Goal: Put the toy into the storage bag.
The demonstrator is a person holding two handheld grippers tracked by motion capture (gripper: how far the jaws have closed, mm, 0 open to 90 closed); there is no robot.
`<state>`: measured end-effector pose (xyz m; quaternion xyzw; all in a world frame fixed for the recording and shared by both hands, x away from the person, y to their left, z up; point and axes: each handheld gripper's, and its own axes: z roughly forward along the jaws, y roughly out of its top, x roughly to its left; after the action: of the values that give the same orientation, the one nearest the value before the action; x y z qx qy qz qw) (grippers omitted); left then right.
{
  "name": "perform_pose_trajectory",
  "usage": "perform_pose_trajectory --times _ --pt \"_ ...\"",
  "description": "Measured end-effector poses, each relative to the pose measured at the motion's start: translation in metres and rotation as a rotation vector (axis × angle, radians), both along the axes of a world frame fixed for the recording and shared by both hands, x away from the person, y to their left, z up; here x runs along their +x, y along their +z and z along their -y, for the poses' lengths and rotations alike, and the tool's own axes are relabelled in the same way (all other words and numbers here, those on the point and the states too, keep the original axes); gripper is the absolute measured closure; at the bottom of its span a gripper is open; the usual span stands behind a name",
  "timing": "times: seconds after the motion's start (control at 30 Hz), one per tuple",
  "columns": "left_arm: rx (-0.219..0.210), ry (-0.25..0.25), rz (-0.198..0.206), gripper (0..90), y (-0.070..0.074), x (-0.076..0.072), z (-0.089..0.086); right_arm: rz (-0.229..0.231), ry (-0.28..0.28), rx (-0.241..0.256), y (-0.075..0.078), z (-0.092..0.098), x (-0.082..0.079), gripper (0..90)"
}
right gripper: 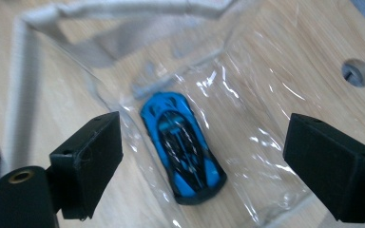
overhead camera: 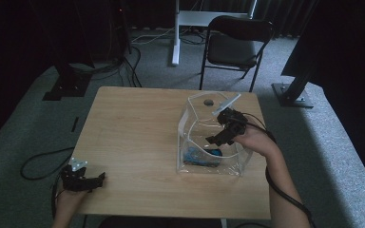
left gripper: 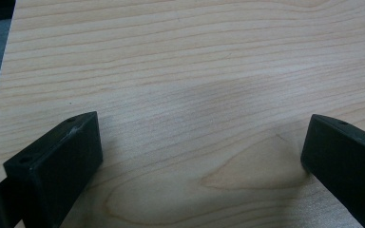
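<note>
A clear plastic bag (overhead camera: pixel 188 124) with a white rim stands open on the right half of the wooden table (overhead camera: pixel 133 137). A blue toy car (overhead camera: pixel 200 157) lies on the bag's bottom. My right gripper (overhead camera: pixel 221 140) hangs over the bag's mouth, open and empty. In the right gripper view the blue toy car (right gripper: pixel 183 147) lies below and between the wide-apart jaws of the right gripper (right gripper: pixel 202 130), under the creased plastic of the bag (right gripper: pixel 24 71). My left gripper (overhead camera: pixel 96 179) rests at the table's near left corner. Its own view shows the left gripper (left gripper: pixel 199 137) open over bare wood.
A round hole (overhead camera: pixel 209 100) in the table lies behind the bag. Past the table stand a black folding chair (overhead camera: pixel 235 42), a white desk leg (overhead camera: pixel 175 33) and black stand bases (overhead camera: pixel 66 85). Cables (overhead camera: pixel 38 164) lie on the grey carpet at left.
</note>
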<state>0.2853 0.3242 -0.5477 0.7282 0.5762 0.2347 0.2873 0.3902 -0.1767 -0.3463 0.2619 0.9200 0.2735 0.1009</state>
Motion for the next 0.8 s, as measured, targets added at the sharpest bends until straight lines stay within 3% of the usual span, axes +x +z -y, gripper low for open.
perform_pose_trajectory --times 0.37,0.8 --pt "0.0 0.0 0.0 0.3 0.0 0.0 0.0 0.098 0.014 0.142 0.004 0.013 -0.017 13.2" --pt "0.001 -0.001 -0.001 0.3 0.0 0.0 0.0 0.111 0.054 0.294 0.003 0.021 -0.031 13.2"
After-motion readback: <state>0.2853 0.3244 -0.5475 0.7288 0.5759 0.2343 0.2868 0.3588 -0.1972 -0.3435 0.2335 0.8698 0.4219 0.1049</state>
